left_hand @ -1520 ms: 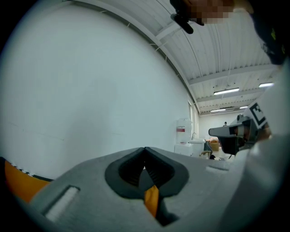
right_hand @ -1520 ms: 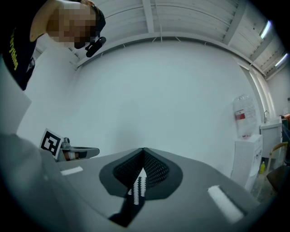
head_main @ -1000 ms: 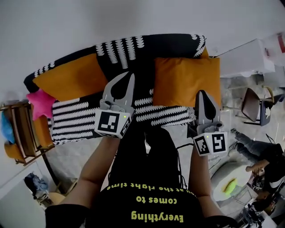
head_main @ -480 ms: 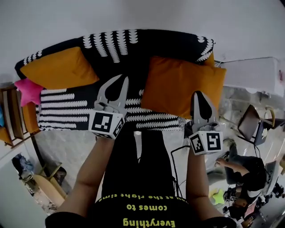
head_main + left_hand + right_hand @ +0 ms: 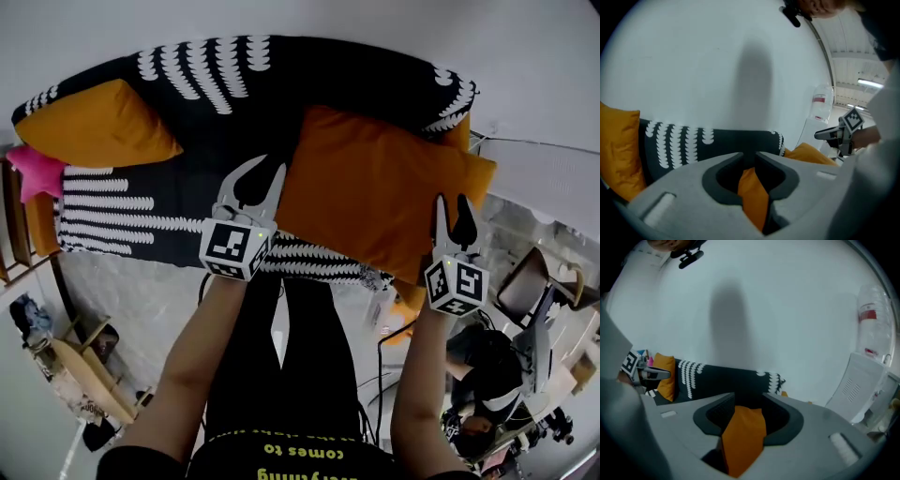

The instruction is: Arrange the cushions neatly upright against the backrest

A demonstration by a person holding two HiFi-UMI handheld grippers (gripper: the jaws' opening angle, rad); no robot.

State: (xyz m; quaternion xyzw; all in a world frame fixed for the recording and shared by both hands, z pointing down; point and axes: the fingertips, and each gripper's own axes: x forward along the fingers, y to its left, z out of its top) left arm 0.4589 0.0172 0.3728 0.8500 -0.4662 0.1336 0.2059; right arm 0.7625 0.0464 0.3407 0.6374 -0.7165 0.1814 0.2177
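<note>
A large orange cushion (image 5: 375,202) lies tilted on the right half of the black-and-white patterned sofa (image 5: 234,66). My left gripper (image 5: 265,173) is at its left edge and my right gripper (image 5: 452,208) at its right corner. The jaws of both have just been opening. In the left gripper view a thin fold of the orange cushion (image 5: 752,197) sits loosely between the parted jaws of the left gripper (image 5: 749,157). In the right gripper view the cushion's corner (image 5: 743,437) stands between the wider jaws of the right gripper (image 5: 747,399). A second orange cushion (image 5: 98,127) leans at the sofa's left end.
A pink star-shaped cushion (image 5: 37,169) lies by the left armrest, beside a wooden shelf (image 5: 19,234). A white cabinet (image 5: 862,385) stands to the sofa's right. A chair (image 5: 534,291) and a seated person (image 5: 487,375) are at the lower right. A white wall rises behind the backrest.
Both grippers have come down and forward with the large orange cushion, which now lies lower and tilted across the seat. The right gripper's jaws have spread apart; the left's have parted slightly.
</note>
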